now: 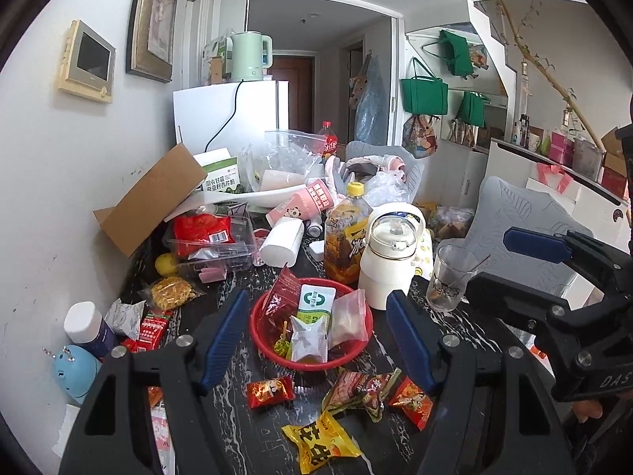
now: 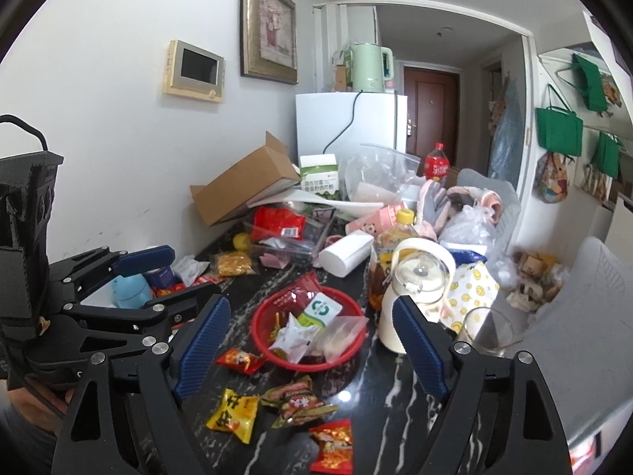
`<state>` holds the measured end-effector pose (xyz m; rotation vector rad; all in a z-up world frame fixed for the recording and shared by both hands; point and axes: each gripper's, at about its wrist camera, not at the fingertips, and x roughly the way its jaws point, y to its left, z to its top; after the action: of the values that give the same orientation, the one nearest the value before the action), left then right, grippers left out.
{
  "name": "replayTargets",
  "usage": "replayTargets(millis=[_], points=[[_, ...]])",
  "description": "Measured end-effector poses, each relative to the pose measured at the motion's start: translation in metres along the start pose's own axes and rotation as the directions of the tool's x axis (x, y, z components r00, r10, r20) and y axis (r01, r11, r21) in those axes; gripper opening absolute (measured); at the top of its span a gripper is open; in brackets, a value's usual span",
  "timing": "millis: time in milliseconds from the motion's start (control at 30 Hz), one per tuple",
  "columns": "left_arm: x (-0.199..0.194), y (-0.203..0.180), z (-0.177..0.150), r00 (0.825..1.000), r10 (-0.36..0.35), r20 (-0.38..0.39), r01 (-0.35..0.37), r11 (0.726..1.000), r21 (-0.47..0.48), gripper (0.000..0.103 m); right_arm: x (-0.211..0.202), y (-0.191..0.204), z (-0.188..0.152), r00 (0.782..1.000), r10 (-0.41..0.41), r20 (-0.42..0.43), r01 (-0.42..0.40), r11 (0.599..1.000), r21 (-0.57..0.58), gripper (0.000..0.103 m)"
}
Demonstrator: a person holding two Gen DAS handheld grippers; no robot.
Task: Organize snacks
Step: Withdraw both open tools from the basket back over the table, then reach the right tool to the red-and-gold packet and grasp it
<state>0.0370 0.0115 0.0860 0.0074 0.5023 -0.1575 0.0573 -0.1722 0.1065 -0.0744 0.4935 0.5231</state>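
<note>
Snacks lie on a cluttered black marbled counter (image 1: 253,427). A red basket (image 1: 312,324) sits near its middle and holds a dark red packet (image 1: 283,297), a green-and-white sachet (image 1: 314,303), a silver pouch (image 1: 308,340) and a clear bag (image 1: 348,316). Loose in front of the basket: a red candy (image 1: 271,392), a brown-green packet (image 1: 362,390), a second red candy (image 1: 409,401) and a yellow peanut packet (image 1: 320,445).

The left hand-held gripper (image 1: 316,340) hangs above the basket's near side, its jaws apart, nothing between them. The right hand-held gripper (image 2: 312,356) is just beside it, over the same area, jaws spread wide and empty.

A white kettle (image 1: 389,253) stands right of the basket, touching a tea bottle (image 1: 346,237) behind it. A glass (image 1: 449,277) stands right of the kettle. At the counter's left edge lie a noodle pack (image 1: 170,293), a lemon (image 1: 166,263) and a white-capped bottle (image 1: 89,326).
</note>
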Motion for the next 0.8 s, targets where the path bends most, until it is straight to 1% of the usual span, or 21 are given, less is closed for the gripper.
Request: replayTargets(millis=[267,433,533,667,800], points=[[-0.014,-0.003,-0.02,1.0,-0.007,-0.018,0.007,1.0,-0.009,0.071,-0.008,-0.001,-0.022,1.0,0.0,-0.028,0.001,1.0,0.031,0.085],[-0.011,-0.006,-0.038,0.997,-0.046,-0.068,0.045,0.999,-0.012,0.071,-0.009,-0.001,-0.044,0.998,-0.003,-0.068,0.007,0.998,0.062,0.085],[-0.008,-0.008,-0.049,0.994,-0.049,-0.095,0.049,0.999,-0.009,0.071,-0.007,-0.003,-0.059,0.996,-0.005,-0.093,0.012,0.997,0.079,0.085],[-0.004,-0.01,-0.068,0.987,-0.084,-0.135,0.083,0.996,-0.018,0.071,-0.004,-0.004,-0.079,0.992,-0.001,-0.13,0.014,0.995,0.099,0.085],[0.0,-0.01,-0.085,0.98,-0.109,-0.167,0.104,0.994,-0.04,0.071,0.002,-0.005,-0.099,0.985,0.025,-0.169,-0.003,0.992,0.127,0.085]])
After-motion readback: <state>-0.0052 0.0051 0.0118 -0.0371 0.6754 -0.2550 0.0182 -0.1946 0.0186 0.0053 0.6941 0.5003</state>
